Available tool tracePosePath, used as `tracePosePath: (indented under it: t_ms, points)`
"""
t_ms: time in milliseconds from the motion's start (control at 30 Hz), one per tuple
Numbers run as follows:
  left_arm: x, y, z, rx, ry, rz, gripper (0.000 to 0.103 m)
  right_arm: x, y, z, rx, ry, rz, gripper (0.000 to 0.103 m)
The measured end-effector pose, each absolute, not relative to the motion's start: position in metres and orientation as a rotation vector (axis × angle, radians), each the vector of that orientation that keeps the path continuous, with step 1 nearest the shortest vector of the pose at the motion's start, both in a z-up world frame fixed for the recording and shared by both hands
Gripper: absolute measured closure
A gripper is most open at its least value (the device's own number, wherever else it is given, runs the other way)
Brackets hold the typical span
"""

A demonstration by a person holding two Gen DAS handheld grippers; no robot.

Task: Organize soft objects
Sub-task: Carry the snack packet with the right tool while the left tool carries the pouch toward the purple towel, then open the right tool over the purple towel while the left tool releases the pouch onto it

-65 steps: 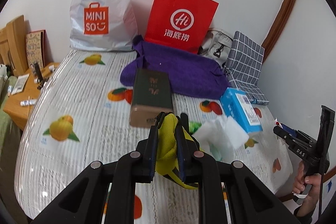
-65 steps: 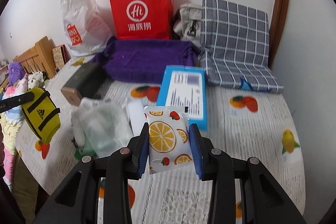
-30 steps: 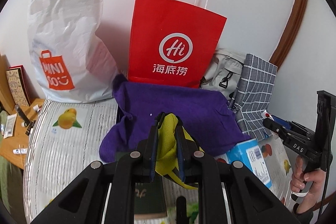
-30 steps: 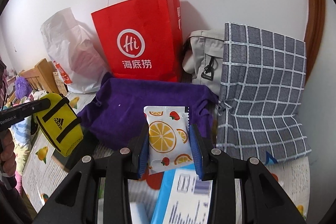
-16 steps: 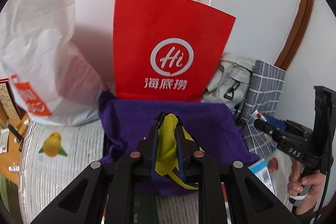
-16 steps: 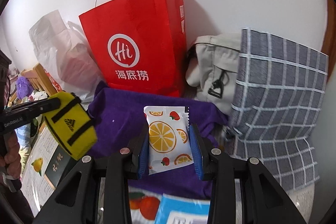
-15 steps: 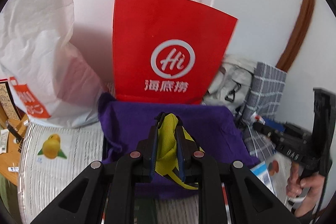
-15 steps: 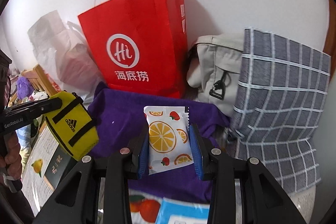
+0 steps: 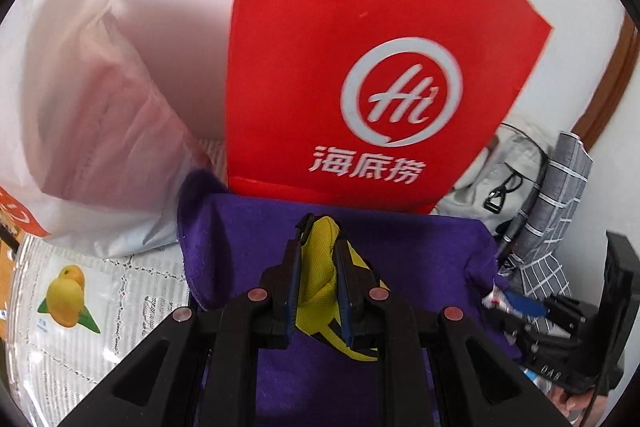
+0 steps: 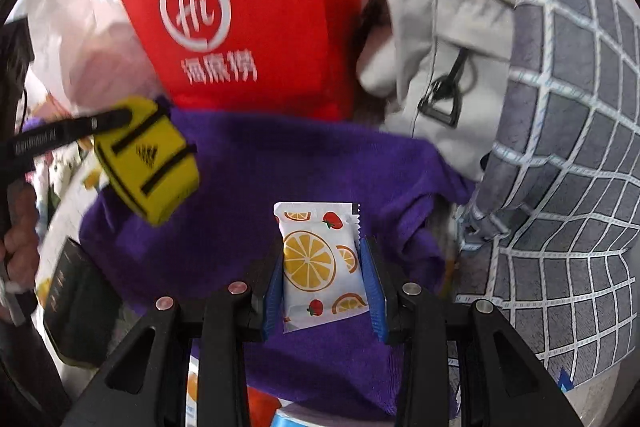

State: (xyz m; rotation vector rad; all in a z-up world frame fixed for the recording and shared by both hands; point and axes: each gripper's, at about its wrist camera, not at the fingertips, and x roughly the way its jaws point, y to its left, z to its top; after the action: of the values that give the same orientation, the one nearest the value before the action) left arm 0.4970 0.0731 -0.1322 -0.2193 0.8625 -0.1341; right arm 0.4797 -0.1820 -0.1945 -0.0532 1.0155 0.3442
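Both soft items held above the purple cloth (image 9: 420, 251).
Left gripper (image 9: 318, 279) jaws clamp the yellow pouch (image 9: 320, 267); right gripper (image 10: 324, 267) jaws grip the fruit-print packet (image 10: 320, 263), likely for deposit there.

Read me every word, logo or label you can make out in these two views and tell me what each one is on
"Hi" in a white ring, with three Chinese characters below, 海底捞: on the red paper bag.
Three-stripe logo, no letters legible: on the yellow pouch held in the left gripper.
Lettering on the gripper bodies: too blurred.
The fruit-print packet in the right gripper: no words legible.
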Motion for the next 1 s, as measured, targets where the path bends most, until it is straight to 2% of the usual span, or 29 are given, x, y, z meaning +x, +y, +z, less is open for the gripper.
tracePosePath:
  t_ms: [467, 733, 767, 800, 833, 867, 1000]
  points:
    - [0.513, 0.086, -0.165, -0.253, 0.942, -0.056, 0.087, 0.489, -0.178, -0.225, -0.065, 1.104, 0.310, 0.066]
    - [0.516, 0.086, -0.171, -0.257, 0.980, -0.047, 0.084, 0.494, -0.186, -0.230, -0.036, 1.126, 0.292, 0.060]
    - [0.518, 0.084, -0.171, -0.259, 0.985, -0.047, 0.077, 0.494, -0.187, -0.229, -0.039, 1.124, 0.289, 0.058]
    - [0.518, 0.083, -0.171, -0.262, 0.989, -0.053, 0.071, 0.491, -0.183, -0.224, -0.042, 1.119, 0.288, 0.052]
    - [0.517, 0.084, -0.169, -0.260, 0.991, -0.053, 0.054, 0.491, -0.182, -0.222, -0.044, 1.115, 0.283, 0.041]
    - [0.516, 0.084, -0.168, -0.253, 0.984, -0.039, 0.040, 0.490, -0.181, -0.219, -0.042, 1.106, 0.285, 0.037]
    - [0.512, 0.084, -0.157, -0.231, 0.952, -0.004, 0.038, 0.483, -0.177, -0.204, -0.057, 1.062, 0.291, 0.025]
